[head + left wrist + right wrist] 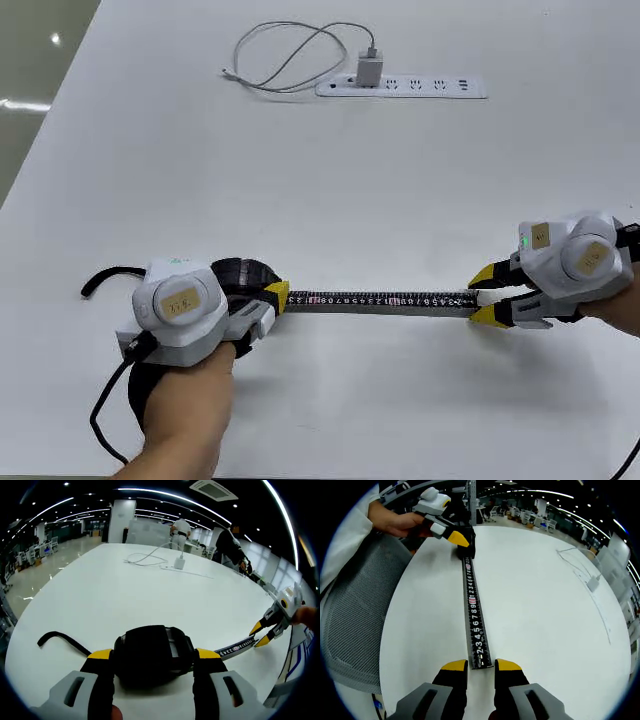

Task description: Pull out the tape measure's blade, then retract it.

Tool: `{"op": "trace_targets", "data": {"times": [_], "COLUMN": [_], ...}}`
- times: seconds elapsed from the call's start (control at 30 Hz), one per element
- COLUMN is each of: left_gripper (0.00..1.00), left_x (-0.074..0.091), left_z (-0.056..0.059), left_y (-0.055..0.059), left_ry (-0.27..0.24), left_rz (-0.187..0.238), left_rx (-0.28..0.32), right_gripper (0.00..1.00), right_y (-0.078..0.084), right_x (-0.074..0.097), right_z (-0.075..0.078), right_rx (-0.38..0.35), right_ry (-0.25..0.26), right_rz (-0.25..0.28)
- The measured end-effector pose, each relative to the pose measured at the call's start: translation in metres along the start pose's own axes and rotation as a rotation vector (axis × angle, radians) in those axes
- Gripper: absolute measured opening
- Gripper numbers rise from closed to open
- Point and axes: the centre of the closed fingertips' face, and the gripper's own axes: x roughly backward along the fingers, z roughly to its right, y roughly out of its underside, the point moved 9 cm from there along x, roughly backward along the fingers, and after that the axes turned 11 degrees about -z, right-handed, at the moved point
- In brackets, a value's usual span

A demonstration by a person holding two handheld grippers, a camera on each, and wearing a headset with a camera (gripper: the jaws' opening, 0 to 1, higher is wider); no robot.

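Hold tight with the left tongs [153,654], clamped around the round black plastic tape measure case [240,275] resting on the white tabletop [300,180]. Cannot tell a real pinch from a loose fit at the right tongs [481,666], set on both sides of the tip of the long dark numbered metal blade [380,299], so check first. Then guide back slowly and straight, no snapping.

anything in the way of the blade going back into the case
Nothing visible. The blade runs straight over bare white table from the right gripper at its tip to the case in the left gripper. The power strip lies far off near the table's far edge.
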Motion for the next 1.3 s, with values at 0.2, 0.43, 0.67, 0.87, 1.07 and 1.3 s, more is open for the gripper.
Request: {"op": "trace_targets", "data": {"times": [0.2, 0.43, 0.67, 0.87, 1.07, 1.3], "left_gripper": [0.59, 0.59, 0.59, 0.57, 0.57, 0.57], "left_x": [-0.0003, 0.0003, 0.0003, 0.0004, 0.0004, 0.0000], "left_z": [-0.0004, -0.0003, -0.0006, -0.0006, -0.0013, -0.0026], "left_y": [0.0000, -0.0002, -0.0003, -0.0009, -0.0008, -0.0007], "left_ry": [0.001, 0.001, 0.003, -0.001, 0.000, 0.007], "left_rz": [-0.002, -0.003, -0.010, -0.023, -0.025, -0.023], "left_rx": [0.000, 0.000, -0.003, -0.016, -0.015, -0.008], "right_gripper": [0.15, 0.12, 0.12, 0.11, 0.11, 0.11], "right_y": [-0.0014, -0.0014, -0.0020, -0.0013, -0.0009, -0.0027], "right_x": [-0.0024, -0.0020, -0.0017, -0.0016, -0.0017, -0.0020], "right_z": [0.0011, 0.0025, 0.0028, 0.0031, 0.0032, 0.0024], "right_rx": [0.023, 0.025, 0.024, 0.015, 0.017, 0.016], "right_ry": [-0.002, -0.002, -0.003, -0.002, -0.002, -0.012], "right_rz": [-0.015, -0.018, -0.022, -0.017, -0.014, -0.008]}}
